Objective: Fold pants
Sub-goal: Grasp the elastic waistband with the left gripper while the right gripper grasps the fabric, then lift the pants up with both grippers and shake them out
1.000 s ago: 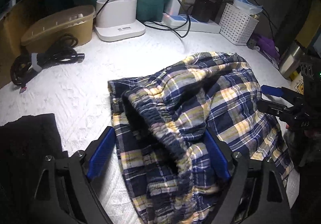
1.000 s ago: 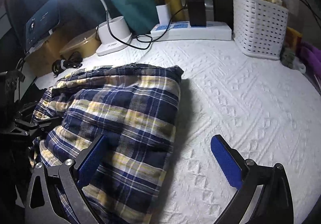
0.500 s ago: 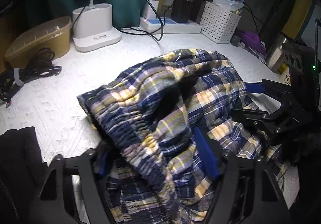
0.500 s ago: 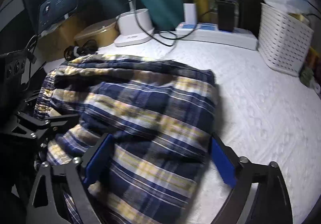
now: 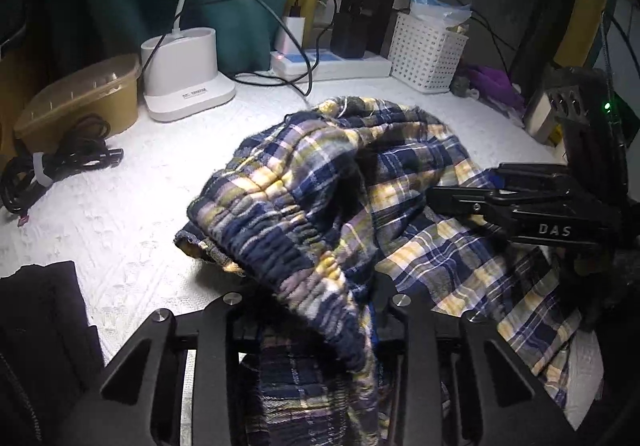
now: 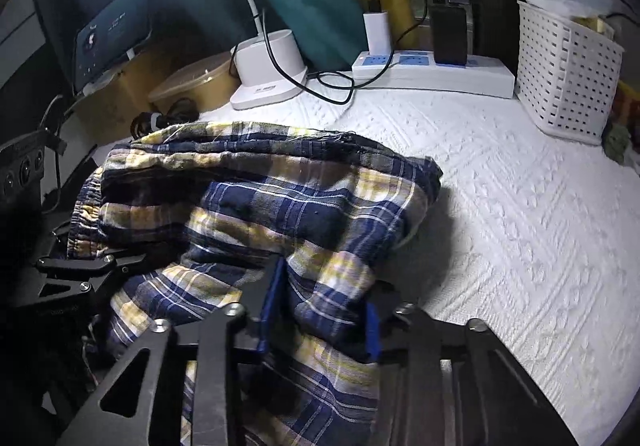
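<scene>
The navy, yellow and white plaid pants (image 5: 400, 174) lie bunched on the white textured cover (image 5: 120, 214). In the left wrist view my left gripper (image 5: 316, 310) is closing on the elastic waistband, which fills the gap and hides both pads. In the right wrist view the pants (image 6: 280, 198) are a thick folded heap. My right gripper (image 6: 320, 306) is closing on its near fold, and the blue pads (image 6: 272, 302) press into the cloth. Each view also catches the opposite gripper, the right one (image 5: 460, 194) and the left one (image 6: 100, 266), at the heap's side.
Along the back stand a white lamp base (image 5: 184, 74), a power strip with chargers (image 5: 332, 64), a white lattice basket (image 5: 428, 50) and a tan lidded box (image 5: 80, 98). A black cable bundle (image 5: 52, 162) lies left. A dark garment (image 5: 36, 346) sits at the near left.
Both grippers went from wide open around the pants to pinched on the fabric. The waistband end has lifted and bunched up, and the heap has pulled together.
</scene>
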### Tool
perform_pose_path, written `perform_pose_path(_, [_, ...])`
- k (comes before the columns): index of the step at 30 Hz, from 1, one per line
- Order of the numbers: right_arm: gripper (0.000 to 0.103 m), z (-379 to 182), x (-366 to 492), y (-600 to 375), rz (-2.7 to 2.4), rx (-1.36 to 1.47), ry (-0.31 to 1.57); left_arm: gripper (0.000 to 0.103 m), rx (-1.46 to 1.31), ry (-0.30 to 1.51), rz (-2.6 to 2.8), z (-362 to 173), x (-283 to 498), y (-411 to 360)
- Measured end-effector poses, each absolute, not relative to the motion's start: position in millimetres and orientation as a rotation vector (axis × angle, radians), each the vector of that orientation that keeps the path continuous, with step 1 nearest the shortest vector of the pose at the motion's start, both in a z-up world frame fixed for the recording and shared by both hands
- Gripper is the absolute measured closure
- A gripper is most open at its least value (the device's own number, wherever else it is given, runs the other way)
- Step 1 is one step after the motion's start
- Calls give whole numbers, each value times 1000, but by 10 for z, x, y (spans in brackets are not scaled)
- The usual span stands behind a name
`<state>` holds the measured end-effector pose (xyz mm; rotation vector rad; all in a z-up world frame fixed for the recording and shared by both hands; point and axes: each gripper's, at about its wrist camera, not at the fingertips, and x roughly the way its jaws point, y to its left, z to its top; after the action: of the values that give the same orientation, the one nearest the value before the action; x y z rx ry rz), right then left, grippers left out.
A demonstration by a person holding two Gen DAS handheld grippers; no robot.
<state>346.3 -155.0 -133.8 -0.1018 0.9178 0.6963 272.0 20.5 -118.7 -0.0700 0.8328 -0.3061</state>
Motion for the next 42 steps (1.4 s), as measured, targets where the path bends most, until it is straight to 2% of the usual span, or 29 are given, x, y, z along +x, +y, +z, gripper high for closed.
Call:
perform_pose_path(4, [81, -1287, 3416, -1559, 692, -88, 901, 71, -76, 798, -313, -1097, 2658, 205])
perform_pose_path(8, [82, -1180, 3329, -1544, 685, -104, 866, 71, -76, 770, -310, -1006, 2598, 201])
perform_pose_path(42, [83, -194, 2263, -1771, 651, -113, 578, 71, -36, 576, -295, -246, 1762, 152])
